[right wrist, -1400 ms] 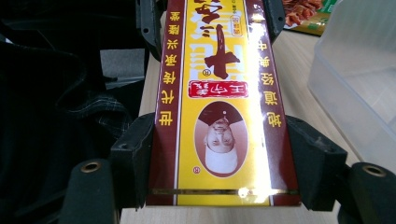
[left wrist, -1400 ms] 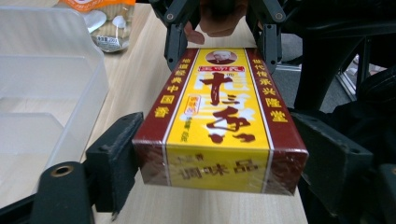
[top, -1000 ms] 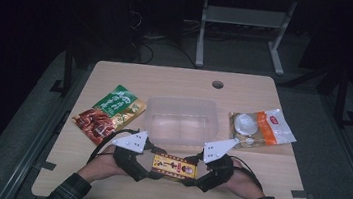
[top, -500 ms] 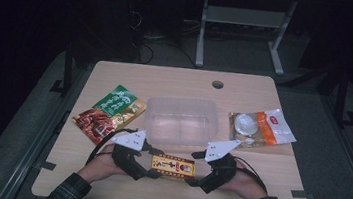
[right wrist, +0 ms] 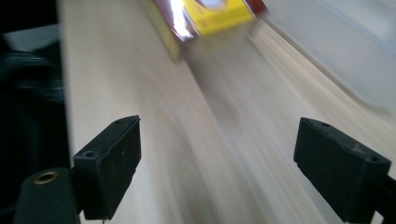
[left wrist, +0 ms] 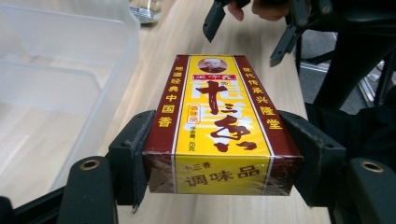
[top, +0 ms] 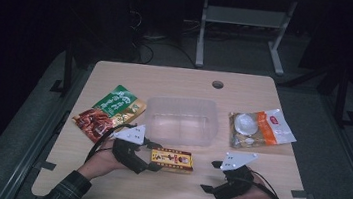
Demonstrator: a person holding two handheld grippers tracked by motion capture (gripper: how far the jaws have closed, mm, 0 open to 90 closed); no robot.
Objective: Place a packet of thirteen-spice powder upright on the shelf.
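Observation:
A yellow and red box (top: 172, 160) with Chinese lettering lies flat near the table's front, just before the clear tub. My left gripper (top: 153, 158) is shut on its left end; in the left gripper view both black pads press the long sides of the box (left wrist: 217, 126). My right gripper (top: 210, 176) stands apart to the right of the box, open. Its jaws have just been opening, and nothing lies between them but bare wood (right wrist: 224, 168). The box (right wrist: 210, 14) shows blurred, farther off, in the right gripper view.
A clear plastic tub (top: 156, 102) stands mid-table with nothing in it. A green and red snack bag (top: 110, 109) lies to its left, an orange and white packet (top: 259, 131) to its right. A cable hole (top: 217, 84) sits near the far edge.
My right gripper has let go of the box's right end and drawn back to the right, toward the front edge. The left gripper and the box have stayed put.

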